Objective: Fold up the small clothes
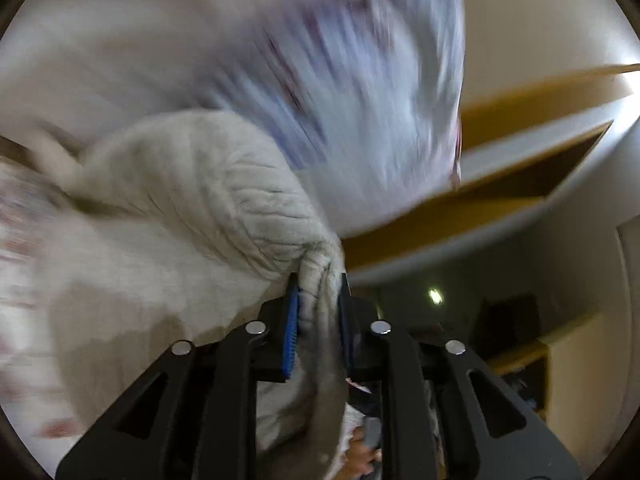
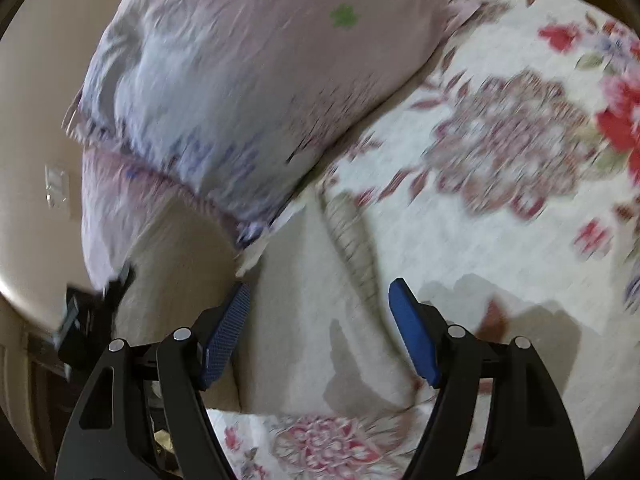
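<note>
- Bedspread, white with red and pink flowers, is the working surface and covers most of the right wrist view. It looks soft and uneven, so a fold pressed into it may not hold a crisp crease, and a closing claw could pinch the cover along with the clothing.
- Pillow, pale lilac and blurred in both views, lies just beside the garment's far end. If the cloth is swung or laid out toward it, an edge could drape up onto the pillow instead of lying flat.
- Cream garment, the thing to be folded, lies partly on the bedspread under the right claw, a ribbed band running along it, while its other end is lifted off the bed.
- Left gripper is closed tight on a bunched ribbed part of the cream garment. Held by a wad rather than a clean corner, the cloth may twist or slide out, judging by the heavy motion blur.
- Right gripper is spread wide and holds nothing, poised above the garment. I judge the risk here is closing on a single layer, or missing the edge, which would leave the fold lopsided.
</note>
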Demonstrator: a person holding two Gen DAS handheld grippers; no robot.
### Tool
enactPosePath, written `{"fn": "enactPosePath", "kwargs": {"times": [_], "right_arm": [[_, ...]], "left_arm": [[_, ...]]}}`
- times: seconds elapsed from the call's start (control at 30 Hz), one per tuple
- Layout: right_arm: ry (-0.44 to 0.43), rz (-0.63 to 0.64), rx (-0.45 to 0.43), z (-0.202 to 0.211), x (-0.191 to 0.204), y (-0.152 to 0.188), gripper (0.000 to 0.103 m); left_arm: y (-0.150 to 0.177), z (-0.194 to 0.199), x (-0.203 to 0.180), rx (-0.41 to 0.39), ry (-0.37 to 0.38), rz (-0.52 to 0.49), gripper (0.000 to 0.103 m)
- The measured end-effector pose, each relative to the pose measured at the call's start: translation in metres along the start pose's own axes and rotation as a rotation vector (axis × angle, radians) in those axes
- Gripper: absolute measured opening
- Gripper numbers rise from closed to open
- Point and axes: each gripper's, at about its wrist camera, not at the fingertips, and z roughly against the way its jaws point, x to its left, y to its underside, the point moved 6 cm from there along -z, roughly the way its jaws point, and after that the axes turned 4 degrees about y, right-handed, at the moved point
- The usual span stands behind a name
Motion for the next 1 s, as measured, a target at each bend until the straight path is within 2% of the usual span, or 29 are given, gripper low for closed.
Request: {"fn": "enactPosePath", "kwargs": {"times": [0.07,0.13,0.17,0.2,0.23,0.3,0.4,0.47,0.53,0.57,0.6,0.63,0.67,0.7,0.73,0.8,0.87,0.93,1.0], "right_arm": [[0.012,-0.014,0.015,0.001,-0.006,-0.012,0.074],[0.006,-0.044,0.043,0.0,-0.012,-0.022,0.076],[-0.002,-0.053,0.055,-0.001,-0.013,-0.024,0.085],[-0.014,-0.062,0.07,-0.004,-0.014,-0.027,0.092],[-0.026,-0.069,0.087,-0.007,-0.014,-0.028,0.092],[-0.052,-0.085,0.16,-0.025,-0.013,-0.028,0.092],[-0.066,-0.086,0.283,-0.055,-0.006,-0.018,0.092],[-0.045,-0.053,0.337,-0.072,0.001,-0.008,0.092],[-0.015,-0.006,0.368,-0.084,0.008,0.004,0.088],[0.003,0.028,0.368,-0.088,0.011,0.01,0.075],[0.032,0.084,0.338,-0.088,0.016,0.014,0.056],[0.016,0.084,0.347,-0.088,0.02,0.019,0.044],[0.001,0.073,0.333,-0.086,0.023,0.022,0.04],[-0.007,0.088,0.308,-0.08,0.029,0.024,0.037],[-0.01,0.102,0.298,-0.077,0.033,0.027,0.036],[-0.047,0.146,0.287,-0.066,0.053,0.038,0.035],[-0.082,0.205,0.306,-0.063,0.075,0.055,0.034],[-0.064,0.276,0.342,-0.067,0.089,0.074,0.037],[0.0,0.297,0.343,-0.073,0.092,0.084,0.044]], "left_arm": [[0.007,-0.028,-0.007,0.051,0.071,0.048,0.015],[0.009,-0.019,-0.012,0.014,0.066,0.012,0.034],[0.007,0.0,-0.009,-0.033,-0.004,-0.037,0.059],[0.004,0.022,0.002,-0.086,-0.119,-0.073,0.071],[0.001,0.039,0.013,-0.11,-0.217,-0.094,0.072],[0.004,0.061,0.05,-0.085,-0.408,-0.082,0.072],[0.024,0.062,0.094,0.021,-0.541,-0.007,0.072],[0.036,0.05,0.112,0.078,-0.595,-0.013,0.074],[0.047,0.041,0.118,0.08,-0.596,-0.031,0.079],[0.048,0.034,0.119,0.067,-0.584,-0.038,0.079],[0.049,0.028,0.122,0.061,-0.567,-0.038,0.075],[0.052,0.026,0.124,0.047,-0.551,-0.045,0.066],[0.053,0.023,0.124,0.042,-0.545,-0.049,0.06],[0.055,0.019,0.121,0.038,-0.537,-0.059,0.046],[0.055,0.022,0.118,0.033,-0.517,-0.073,0.041],[0.054,0.04,0.105,0.009,-0.451,-0.094,0.037],[0.055,0.068,0.086,-0.046,-0.423,-0.145,0.037],[0.06,0.096,0.081,-0.078,-0.464,-0.189,0.04],[0.066,0.113,0.09,-0.063,-0.59,-0.223,0.047]]}}
